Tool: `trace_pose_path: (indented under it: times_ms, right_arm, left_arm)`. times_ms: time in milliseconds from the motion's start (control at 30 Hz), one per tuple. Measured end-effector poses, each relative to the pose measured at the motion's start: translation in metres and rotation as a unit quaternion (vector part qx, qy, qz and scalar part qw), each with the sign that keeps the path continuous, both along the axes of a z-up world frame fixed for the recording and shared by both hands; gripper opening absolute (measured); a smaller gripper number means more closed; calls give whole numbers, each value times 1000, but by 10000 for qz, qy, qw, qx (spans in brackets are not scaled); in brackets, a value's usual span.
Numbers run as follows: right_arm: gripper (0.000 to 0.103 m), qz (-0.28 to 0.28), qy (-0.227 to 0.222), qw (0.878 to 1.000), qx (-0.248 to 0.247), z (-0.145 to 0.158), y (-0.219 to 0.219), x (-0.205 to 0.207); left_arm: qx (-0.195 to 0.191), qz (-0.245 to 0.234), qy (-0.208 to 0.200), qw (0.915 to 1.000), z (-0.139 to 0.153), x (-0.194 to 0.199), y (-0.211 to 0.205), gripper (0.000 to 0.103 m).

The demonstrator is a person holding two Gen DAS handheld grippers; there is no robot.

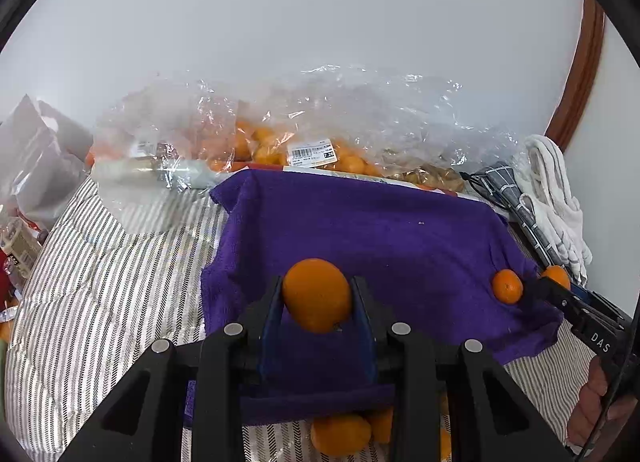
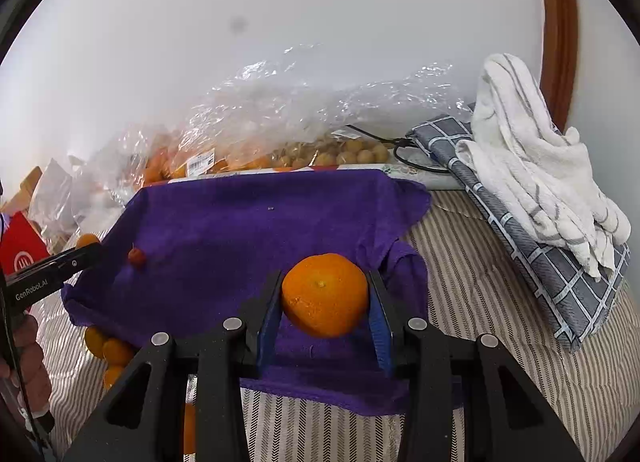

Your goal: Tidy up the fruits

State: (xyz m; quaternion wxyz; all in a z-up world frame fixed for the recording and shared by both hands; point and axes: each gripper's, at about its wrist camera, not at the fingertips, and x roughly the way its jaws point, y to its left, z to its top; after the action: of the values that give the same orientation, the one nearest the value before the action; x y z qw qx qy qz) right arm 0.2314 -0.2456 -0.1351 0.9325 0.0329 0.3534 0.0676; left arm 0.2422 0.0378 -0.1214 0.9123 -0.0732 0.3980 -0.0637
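My left gripper (image 1: 317,294) is shut on an orange (image 1: 317,296) and holds it over the near part of a purple towel (image 1: 360,222). My right gripper (image 2: 323,294) is shut on another orange (image 2: 325,296) above the towel's (image 2: 240,222) right front corner. In the left wrist view the right gripper (image 1: 536,288) shows at the towel's right edge, with an orange (image 1: 507,286) at its tip and another (image 1: 557,276) behind it. In the right wrist view the left gripper (image 2: 96,252) shows at the left edge. Loose oranges (image 1: 340,434) (image 2: 108,348) lie by the towel's front edge.
Clear plastic bags (image 1: 280,134) of oranges and small tan fruits (image 2: 340,154) lie against the white wall behind the towel. A white towel (image 2: 532,166) on a grey checked cloth (image 2: 560,282) sits at the right. Striped bedding (image 1: 100,282) lies underneath. A red box (image 2: 20,250) is at the left.
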Motion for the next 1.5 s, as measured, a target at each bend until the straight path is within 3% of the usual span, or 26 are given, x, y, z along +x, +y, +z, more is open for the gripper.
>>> trace_pose_path:
  times_ms: [467,667,900,1200,1500]
  right_arm:
    - [40,52,92,9999,-118,-5,7,3]
    - [40,-102,88,9999,34,-3,-6,5]
    - [40,-22,181,9998,3,-7,-3,7]
    - [40,244,399,9988,-158,-17,16,8]
    - [40,367,654,9966,-354,-28,26,13]
  left_arm:
    - [143,-28,-94,9998,4,-1,0,32]
    - [-149,179,-138,9996,11,1,25,32]
    - [-205,263,-50,9994,7,3,31,32]
    - [383,-88,234,9990,-11,4,-5,32]
    - [497,-122,468,9976,-21,6,-11,32]
